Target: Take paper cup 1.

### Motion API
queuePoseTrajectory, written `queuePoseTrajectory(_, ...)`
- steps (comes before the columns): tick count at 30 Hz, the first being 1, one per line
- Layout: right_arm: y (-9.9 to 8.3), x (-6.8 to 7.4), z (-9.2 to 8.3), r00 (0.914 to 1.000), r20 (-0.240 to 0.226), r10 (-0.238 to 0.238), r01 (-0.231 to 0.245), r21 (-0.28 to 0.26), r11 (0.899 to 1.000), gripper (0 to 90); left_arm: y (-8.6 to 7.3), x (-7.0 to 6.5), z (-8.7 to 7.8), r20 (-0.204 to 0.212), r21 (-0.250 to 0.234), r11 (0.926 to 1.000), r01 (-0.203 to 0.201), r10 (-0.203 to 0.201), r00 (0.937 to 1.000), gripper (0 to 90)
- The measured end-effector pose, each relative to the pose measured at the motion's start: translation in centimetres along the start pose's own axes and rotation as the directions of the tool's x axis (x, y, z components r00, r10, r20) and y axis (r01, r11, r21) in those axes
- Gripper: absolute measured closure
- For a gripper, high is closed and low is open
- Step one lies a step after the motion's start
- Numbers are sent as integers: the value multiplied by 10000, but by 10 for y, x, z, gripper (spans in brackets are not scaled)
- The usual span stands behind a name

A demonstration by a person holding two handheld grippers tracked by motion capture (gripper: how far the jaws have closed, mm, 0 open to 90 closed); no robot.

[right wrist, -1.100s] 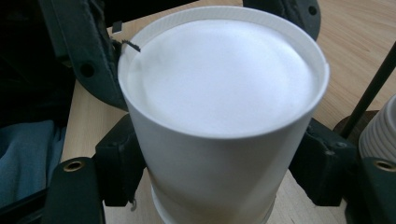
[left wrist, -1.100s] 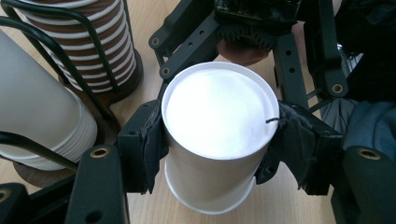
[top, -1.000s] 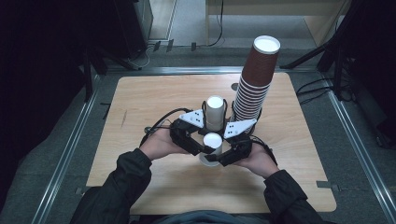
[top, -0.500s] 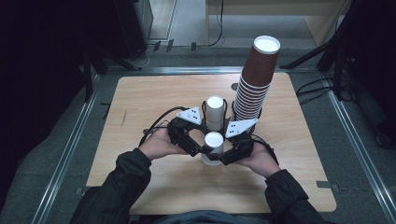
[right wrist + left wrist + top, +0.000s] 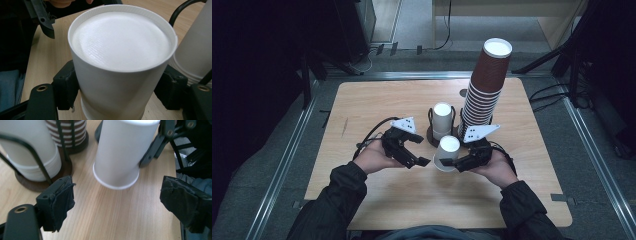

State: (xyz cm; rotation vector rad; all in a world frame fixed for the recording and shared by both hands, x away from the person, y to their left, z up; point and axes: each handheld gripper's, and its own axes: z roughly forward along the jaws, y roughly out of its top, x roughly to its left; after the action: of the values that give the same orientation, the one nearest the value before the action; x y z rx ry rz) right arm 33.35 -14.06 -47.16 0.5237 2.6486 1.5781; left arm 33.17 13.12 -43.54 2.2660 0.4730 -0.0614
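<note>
Beyond both grippers, tall brown cup stack (image 5: 486, 85) in a wire holder, base hidden behind the right gripper (image 5: 452, 163); beside it, shorter white cup stack (image 5: 442, 120) in its own holder. Bare table (image 5: 362, 107) open left of the left gripper (image 5: 424, 151). Upside-down white cup (image 5: 120, 62) clamped in the right gripper, rim cut off below; left gripper's jaws just opened, apart and empty, cup just beyond them.

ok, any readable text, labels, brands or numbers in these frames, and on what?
None readable.
White cup held in the right tongs: plain, no print.
White cup stack in its rack: plain.
Brown cup stack: only pale rim stripes, no lettering.
Grey plates on the tongs: dark dots, no characters.
Table: bare wood, no label.
</note>
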Motion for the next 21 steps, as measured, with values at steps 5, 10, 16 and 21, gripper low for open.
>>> queuePoseTrajectory(5,-1,-2,-3,10000,-4,49,-49,-162,9999,286,-9,0,2,-29,-22,9997,256,-256,9997,93)
queuePoseTrajectory(10,-1,-2,-3,9999,-99,42,-46,-474,9989,286,-10,1,8,-36,-60,9996,274,-275,9996,80)
queuePoseTrajectory(16,-1,-3,-6,9977,-585,347,-429,-1455,9884,286,-11,3,22,303,13,9991,430,-430,9986,72)
queuePoseTrajectory(21,1,-1,-6,9963,-808,294,-449,-1969,9794,285,-9,2,27,361,-71,9996,274,-272,9990,72)
